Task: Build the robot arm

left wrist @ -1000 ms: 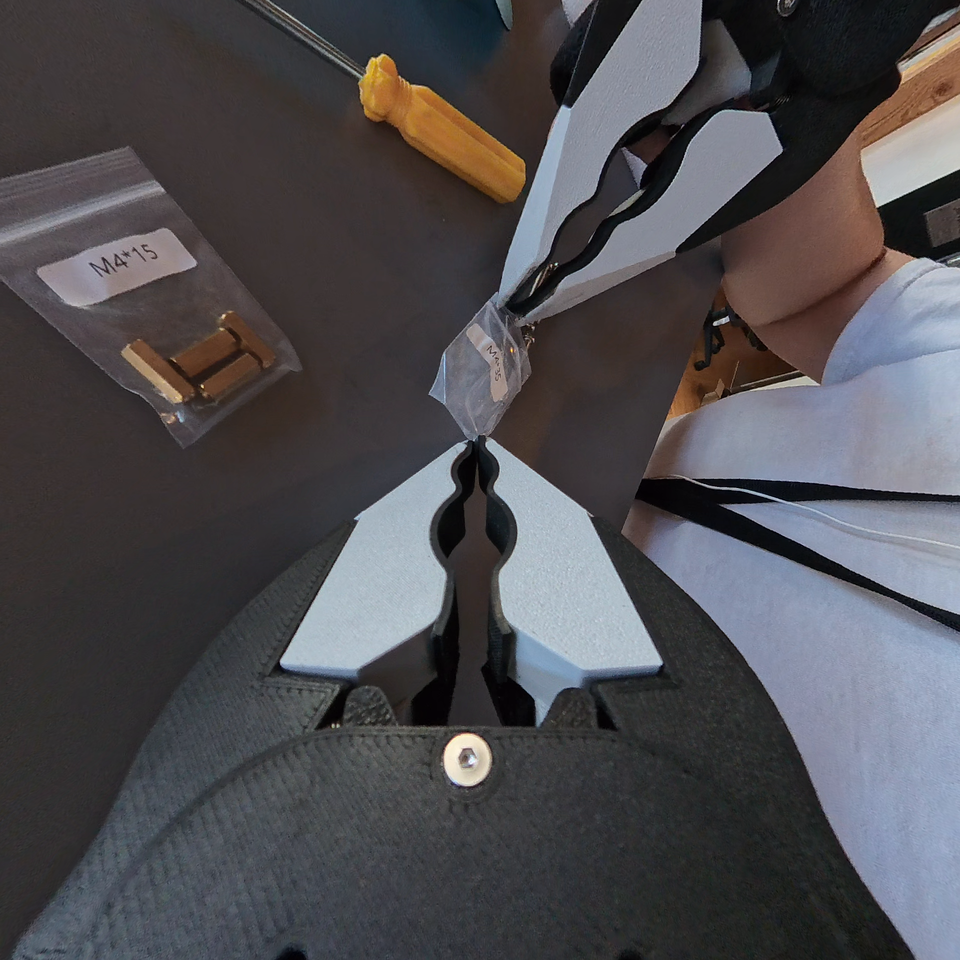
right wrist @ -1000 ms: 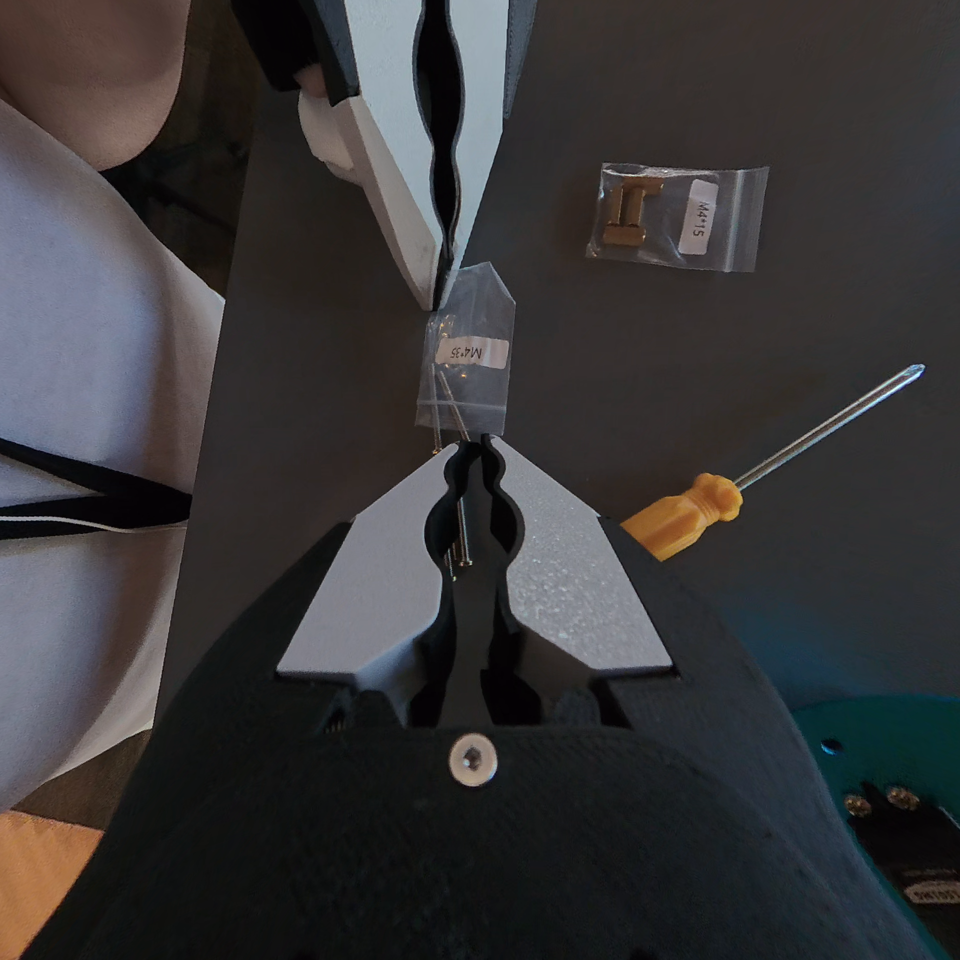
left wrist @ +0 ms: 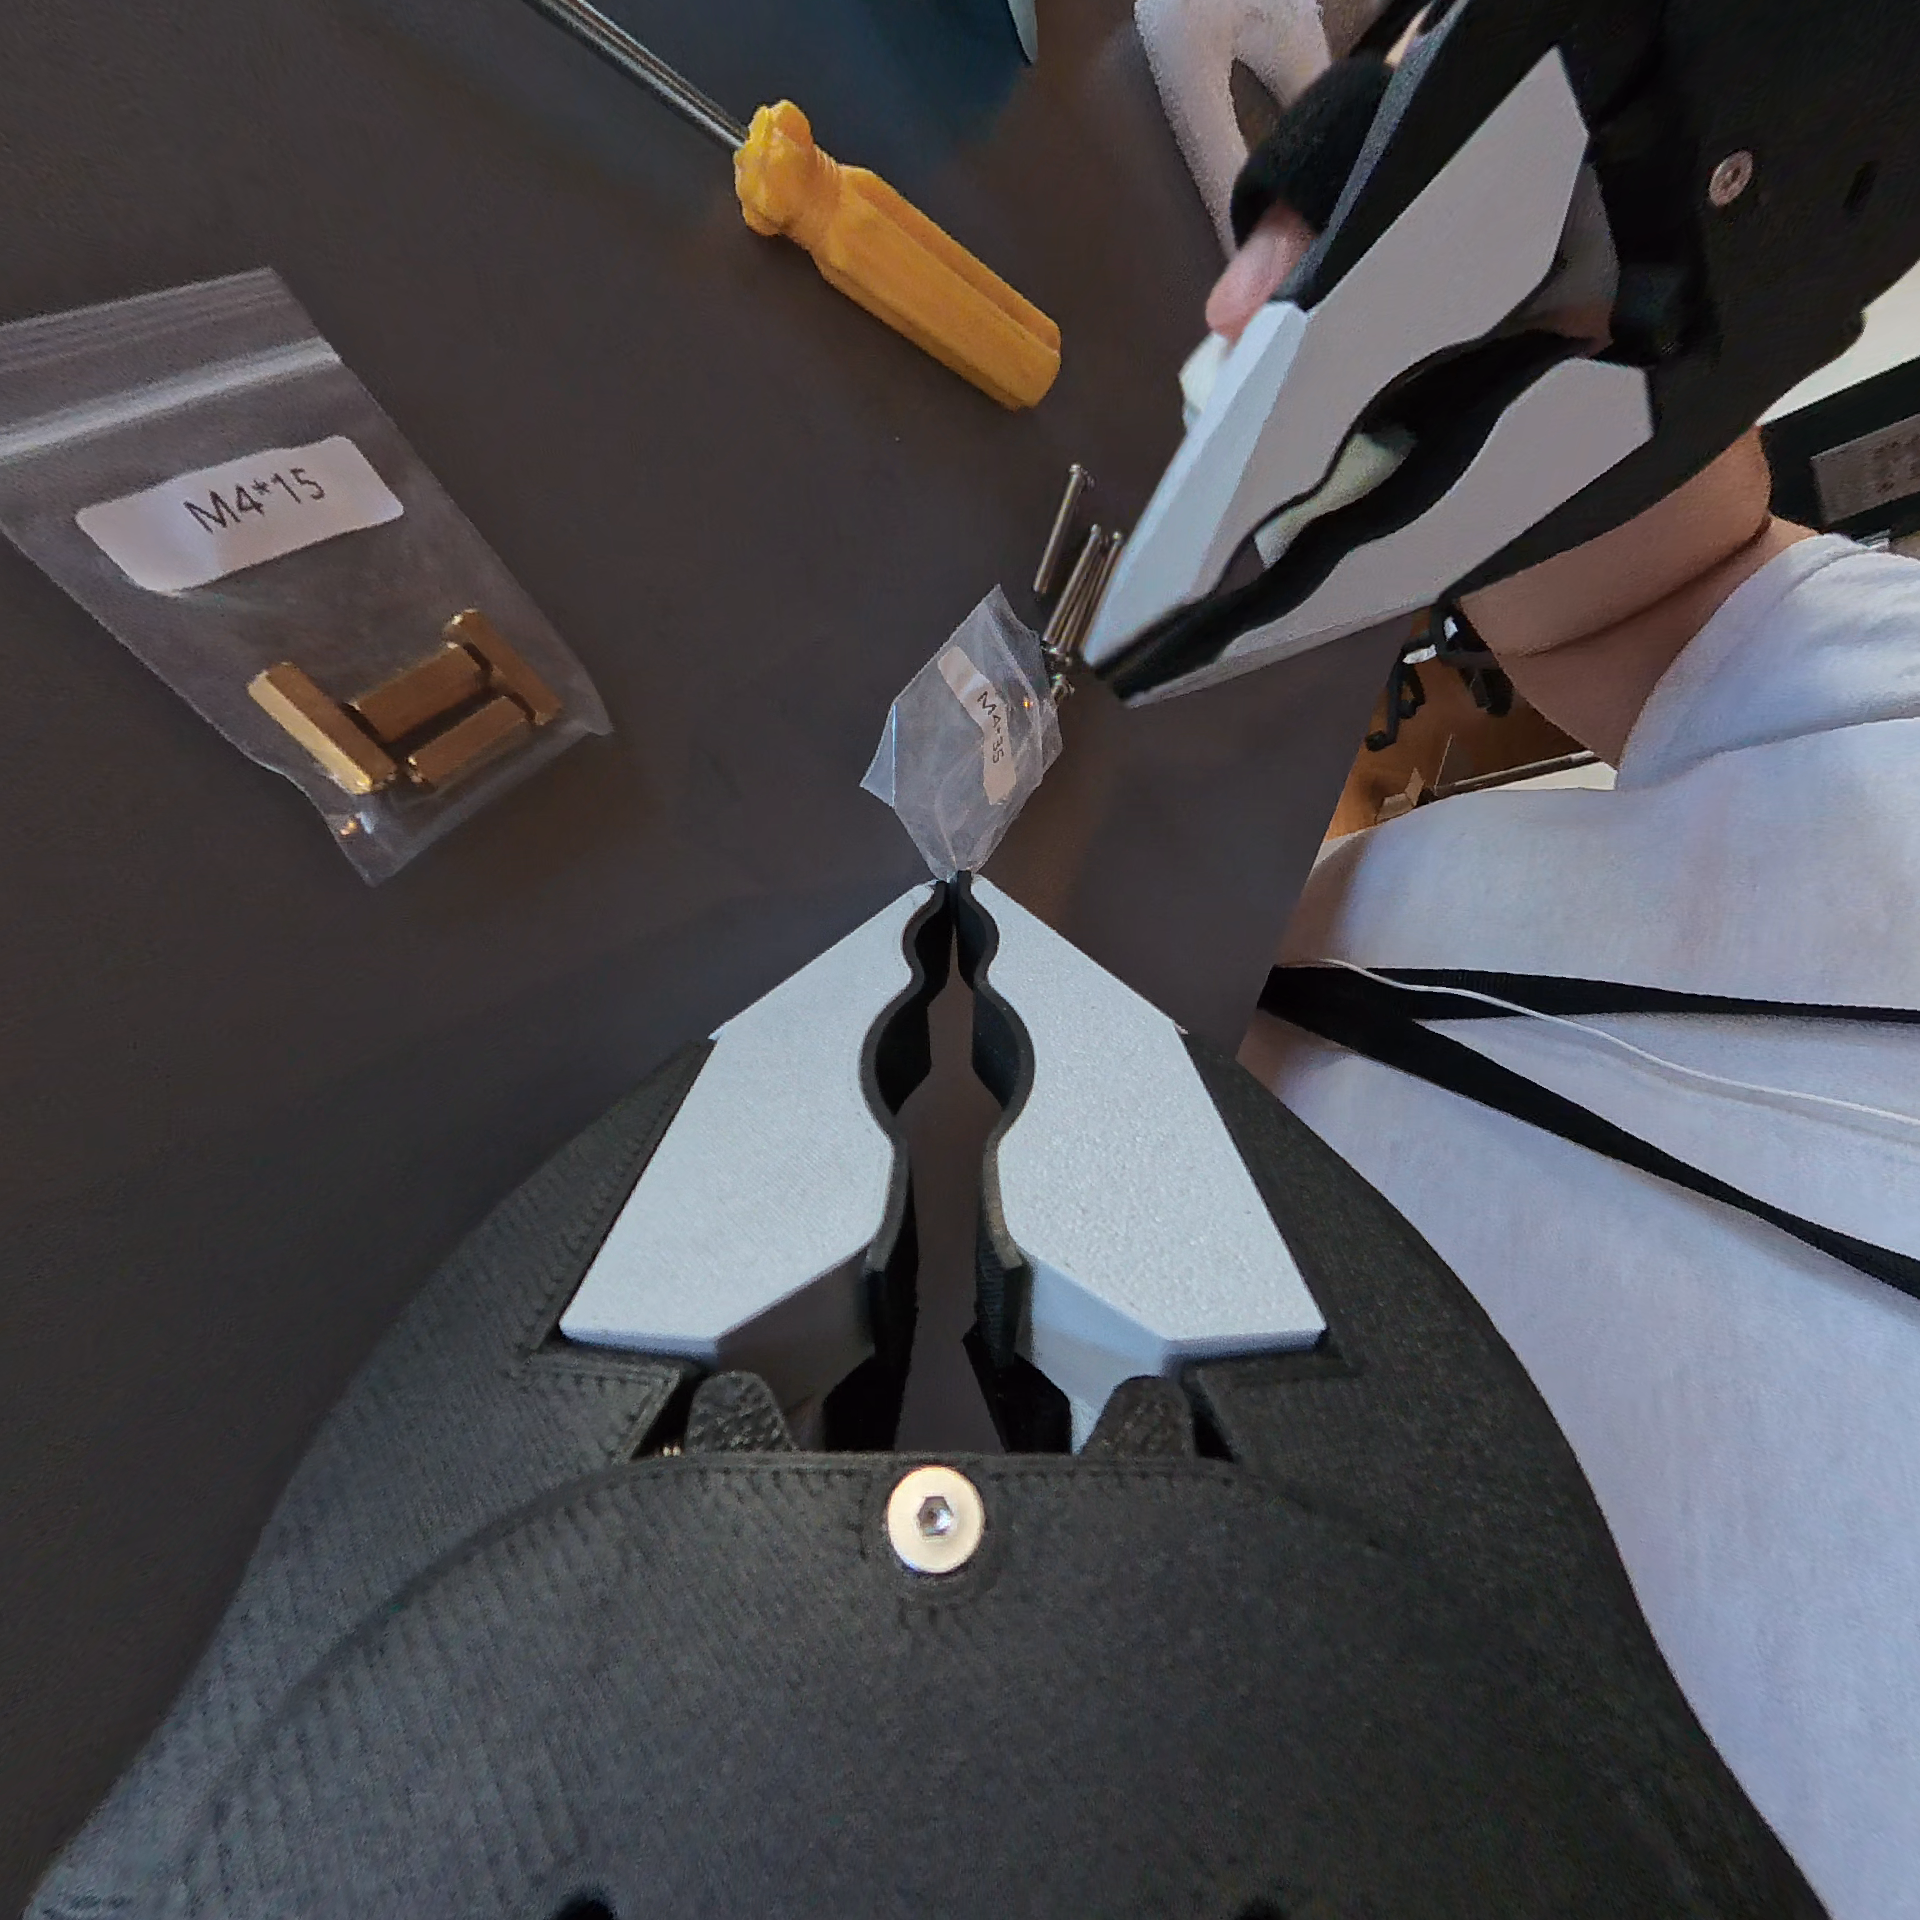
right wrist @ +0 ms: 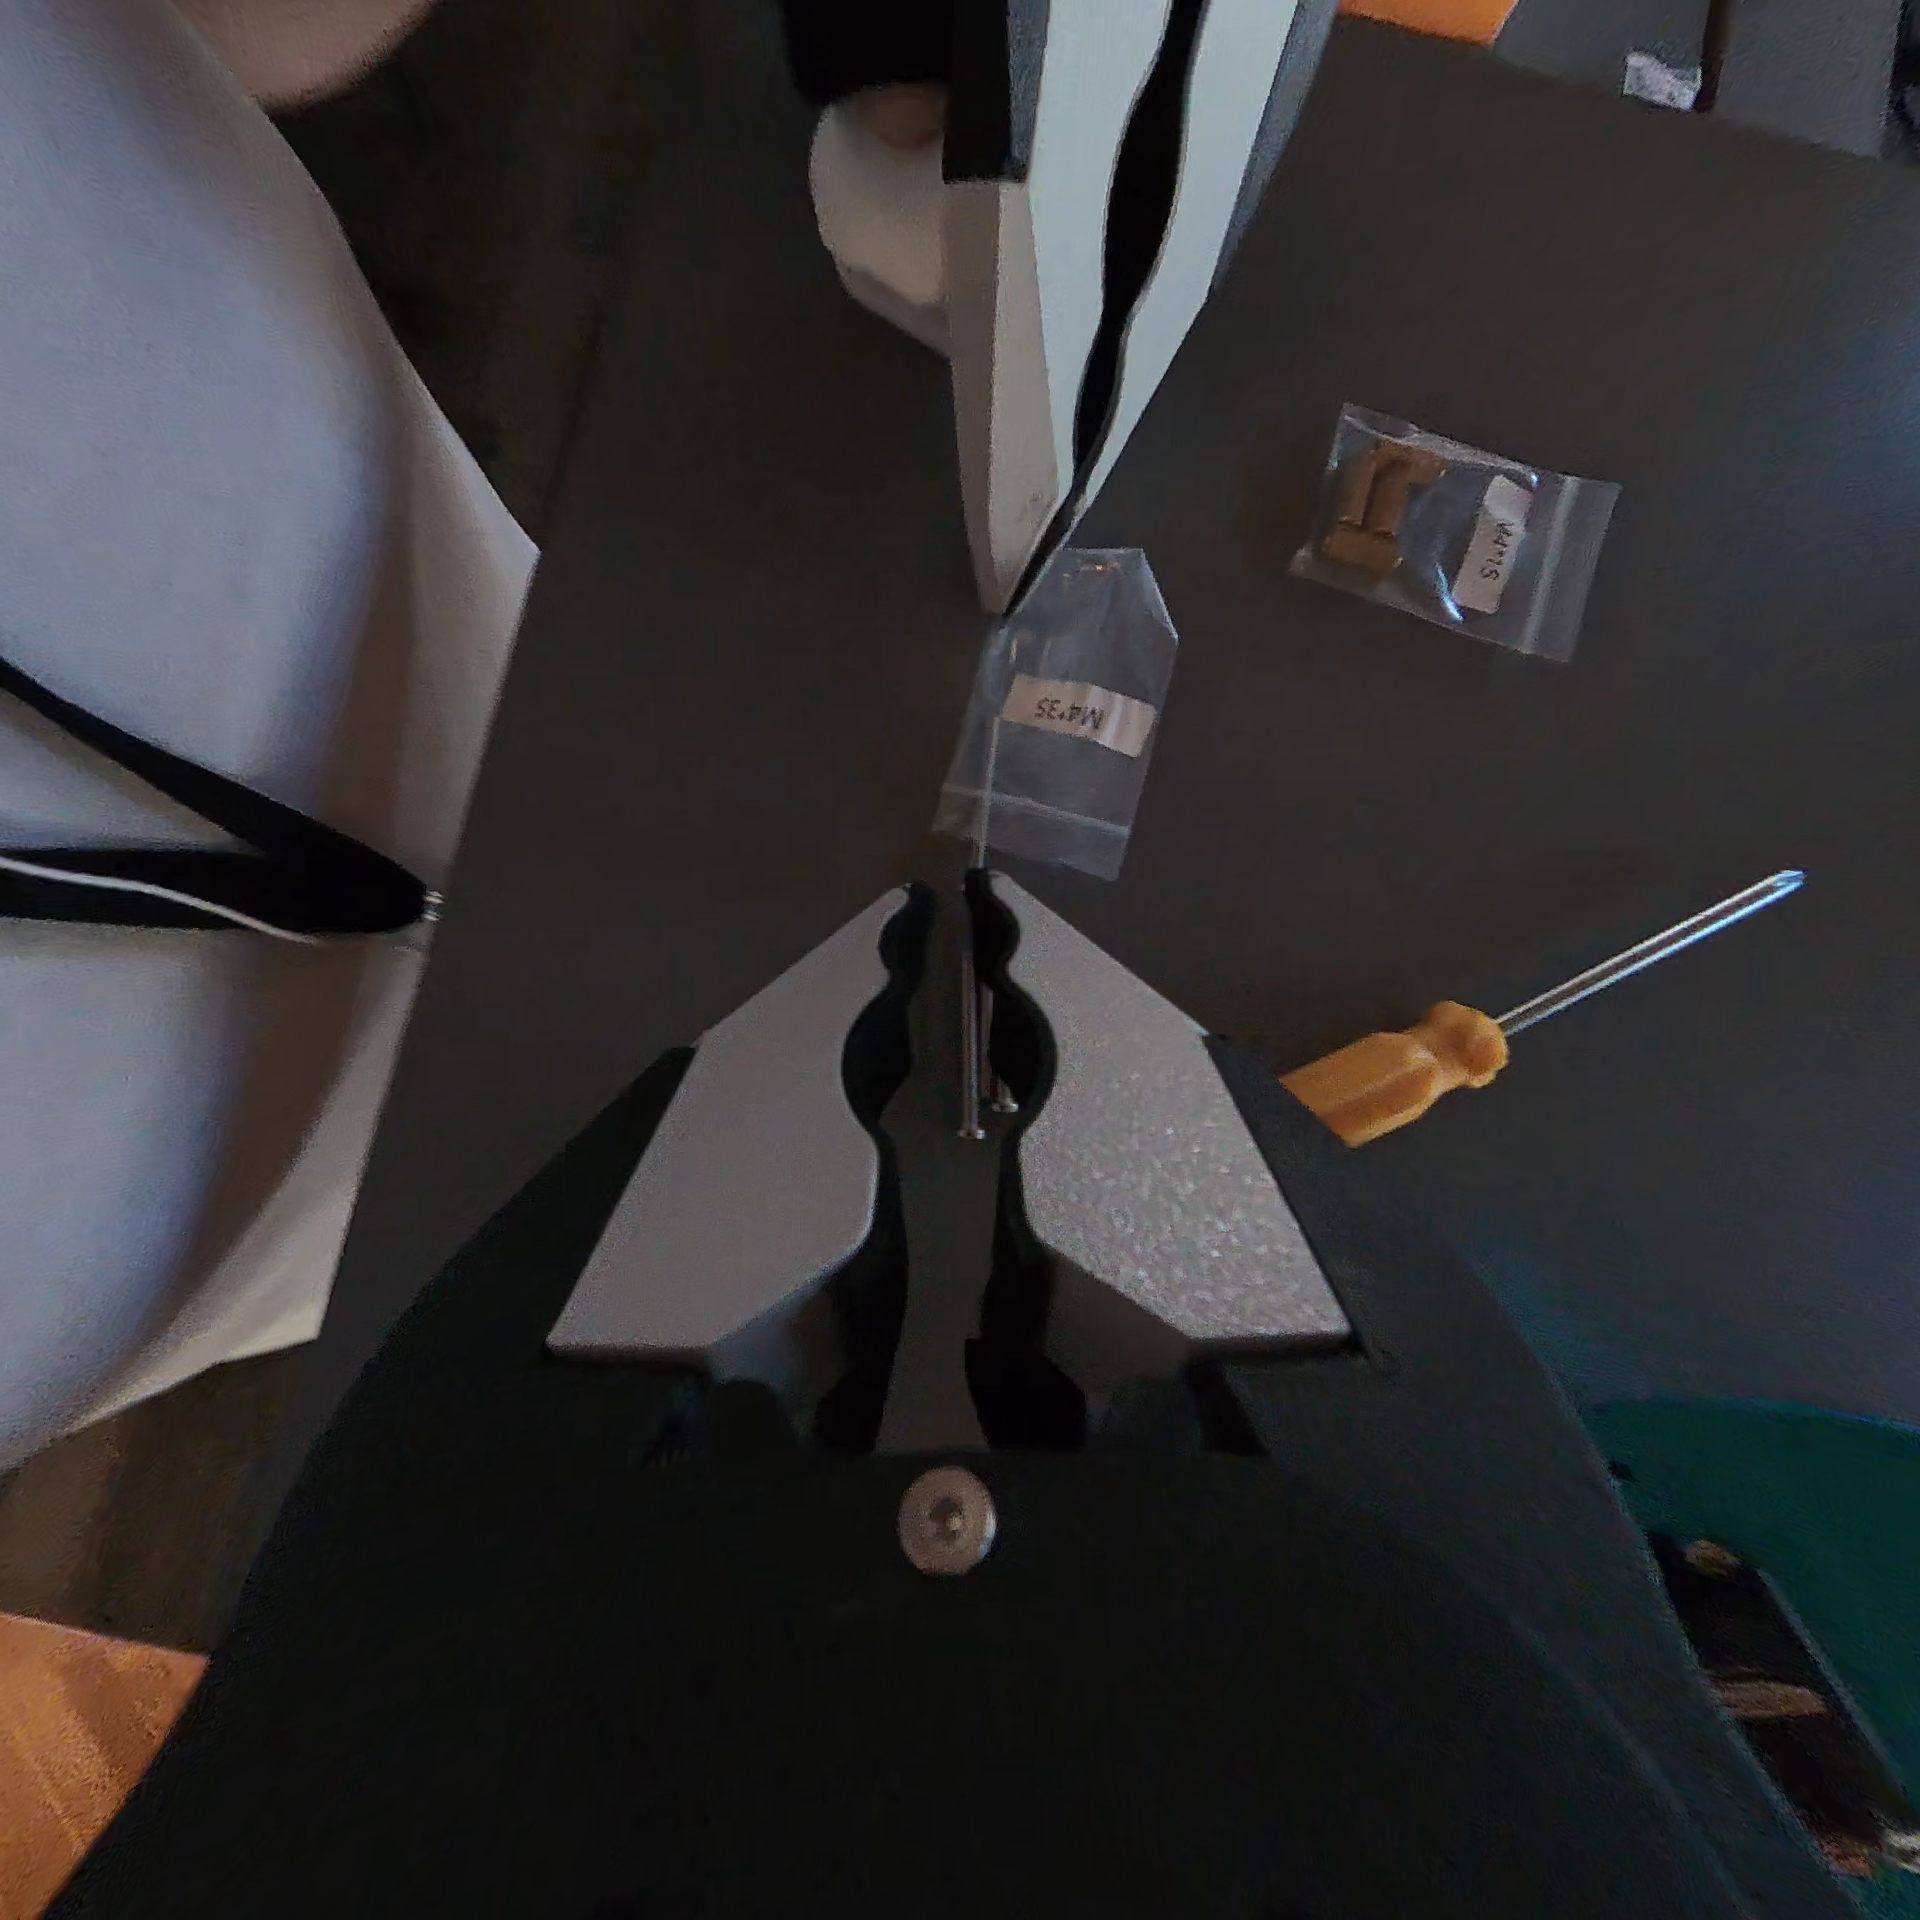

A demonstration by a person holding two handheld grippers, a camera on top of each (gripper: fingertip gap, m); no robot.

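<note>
- Left wrist view: the left gripper (left wrist: 954, 883) has its jaws pressed together on one corner of a small clear bag (left wrist: 966, 743), which hangs in the air above the dark table (left wrist: 312, 1039). The bag's long axis runs from that pinched corner up and away toward the right gripper (left wrist: 1107, 665).
- Long thin screws (left wrist: 1075, 582) stick out of the bag's far end, lying nearly along its axis, beside the right gripper's tips.
- Right wrist view: the right gripper (right wrist: 951, 894) has its jaws nearly together with a narrow slit between the tips; the screws (right wrist: 977, 1049) run lengthwise in that slit, heads toward the camera. Whether they are truly clamped I cannot tell.
- A second bag of brass standoffs (left wrist: 405, 707) lies flat on the table, well apart. A yellow-handled screwdriver (left wrist: 904, 270) lies farther off, shaft pointing away from the grippers.
- The table edge runs close by the person's white shirt (left wrist: 1662, 1247); open dark surface lies between the held bag and the other items.
- Compared with a second ago, the right gripper has pulled back from the bag and the screws now show outside it.
</note>
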